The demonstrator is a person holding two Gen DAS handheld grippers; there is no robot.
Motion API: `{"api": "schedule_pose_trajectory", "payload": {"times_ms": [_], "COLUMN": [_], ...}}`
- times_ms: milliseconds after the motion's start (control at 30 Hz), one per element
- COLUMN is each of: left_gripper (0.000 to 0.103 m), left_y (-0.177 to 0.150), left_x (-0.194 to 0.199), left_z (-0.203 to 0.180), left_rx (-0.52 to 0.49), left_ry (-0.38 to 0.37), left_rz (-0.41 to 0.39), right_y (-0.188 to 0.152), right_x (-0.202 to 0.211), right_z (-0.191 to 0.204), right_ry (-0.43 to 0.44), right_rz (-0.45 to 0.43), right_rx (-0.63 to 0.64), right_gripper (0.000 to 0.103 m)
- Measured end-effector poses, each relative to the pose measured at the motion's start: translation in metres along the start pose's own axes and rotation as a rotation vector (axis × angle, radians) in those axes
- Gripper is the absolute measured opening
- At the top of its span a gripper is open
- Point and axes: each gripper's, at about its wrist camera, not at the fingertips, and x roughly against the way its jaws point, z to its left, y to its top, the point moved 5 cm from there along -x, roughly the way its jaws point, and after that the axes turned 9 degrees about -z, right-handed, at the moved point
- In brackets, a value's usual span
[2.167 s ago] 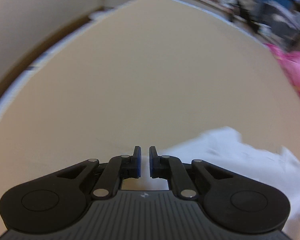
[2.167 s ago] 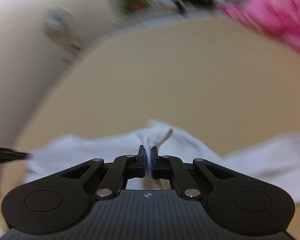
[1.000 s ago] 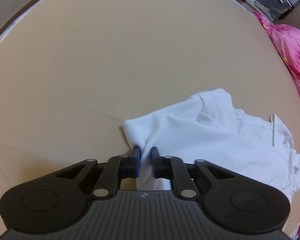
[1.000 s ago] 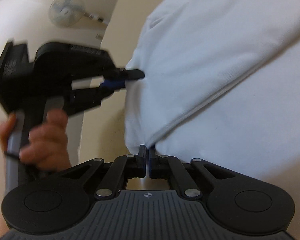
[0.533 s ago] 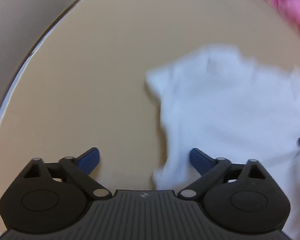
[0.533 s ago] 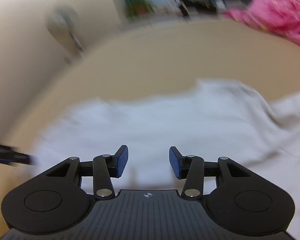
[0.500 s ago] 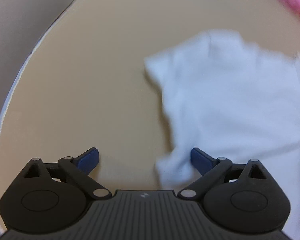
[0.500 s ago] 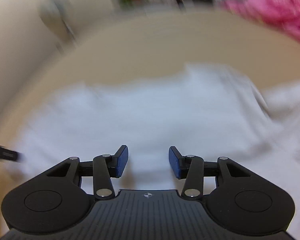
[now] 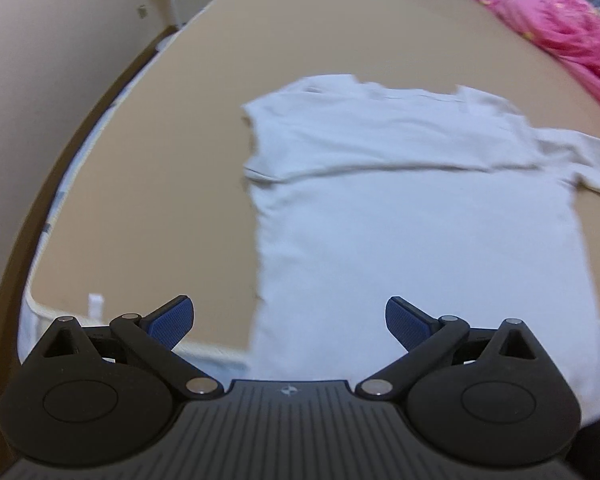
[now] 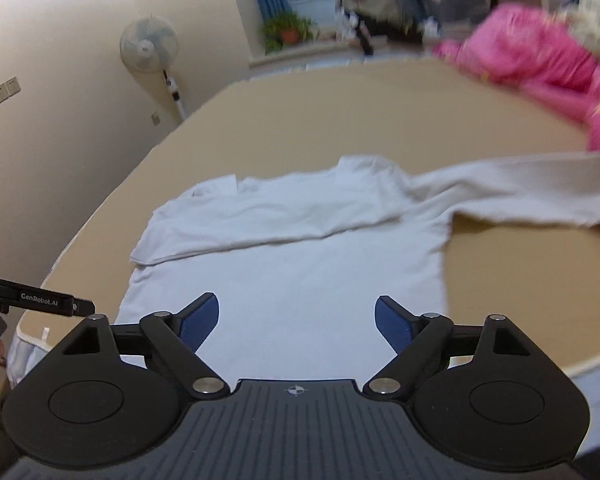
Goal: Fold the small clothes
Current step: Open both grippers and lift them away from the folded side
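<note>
A white long-sleeved shirt (image 9: 400, 216) lies flat on the tan bed (image 9: 172, 168), hem toward me. Its left sleeve is folded across the chest (image 10: 268, 220). Its right sleeve (image 10: 520, 192) stretches out to the right. My left gripper (image 9: 290, 322) is open and empty above the shirt's hem near its left edge. My right gripper (image 10: 296, 322) is open and empty above the hem. The left gripper's tip (image 10: 56, 306) shows at the left edge of the right wrist view.
A pink quilt (image 10: 548, 72) lies at the bed's far right, also in the left wrist view (image 9: 560, 28). A standing fan (image 10: 150, 46) and a wall are to the left. A windowsill with a plant (image 10: 286, 34) is behind the bed. The bed's front edge (image 10: 580, 360) is near.
Both grippers let go of the shirt, opened wide and pulled back toward the hem. The left sleeve now lies folded across the chest.
</note>
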Motion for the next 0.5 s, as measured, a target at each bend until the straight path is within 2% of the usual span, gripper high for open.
{"api": "schedule_pose_trajectory", "payload": {"times_ms": [100,233,300,500], "left_gripper": [0.102,0.102,0.102,0.102], "left_y": [0.001,0.004,0.003,-0.012], "left_x": [0.028,0.071,0.088,0.121], "left_z": [-0.019,-0.033,-0.037,-0.055], "left_rx": [-0.058,-0.119,-0.124,-0.176], "left_ry": [-0.016,0.053,0.062,0.1], "left_rz": [-0.061,-0.178,-0.209,-0.206], "right_y": [0.002,0.003,0.0,-0.01], "right_x": [0.025,0.058,0.07,0.099], "right_z": [-0.002,-0.01,-0.012,-0.012], "right_ry": [0.014,0.008,0.004,0.018], "right_rz": [-0.036,-0.086,-0.108,-0.139], "right_rx": [-0.02,-0.051,-0.068,-0.056], "right_gripper": [0.088,0.088,0.088,0.089]}}
